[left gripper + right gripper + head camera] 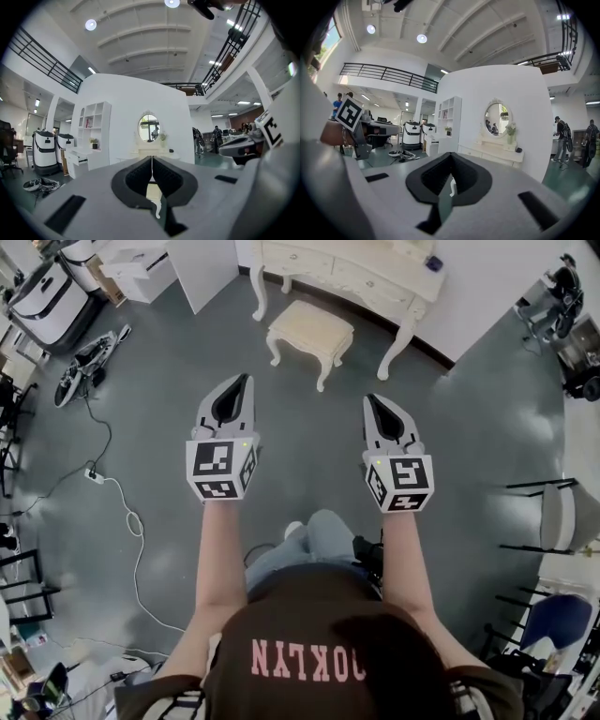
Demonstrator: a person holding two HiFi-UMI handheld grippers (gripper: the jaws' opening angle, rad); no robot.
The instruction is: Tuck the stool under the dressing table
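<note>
A cream stool point(309, 331) with curved legs stands on the grey floor just in front of the cream dressing table point(352, 273), outside it. My left gripper point(241, 381) and right gripper point(370, 401) are held side by side, well short of the stool, both shut and empty. In the left gripper view the shut left gripper point(152, 158) points at the dressing table point(149, 152) with its oval mirror point(149, 127). In the right gripper view the shut right gripper point(451, 156) has the dressing table point(490, 153) to its right.
A white shelf unit point(197, 268) stands left of the dressing table. White machines point(47, 292) and cables point(122, 512) lie on the floor at the left. Chairs point(562, 517) stand at the right edge. People point(560, 136) stand far off to the right.
</note>
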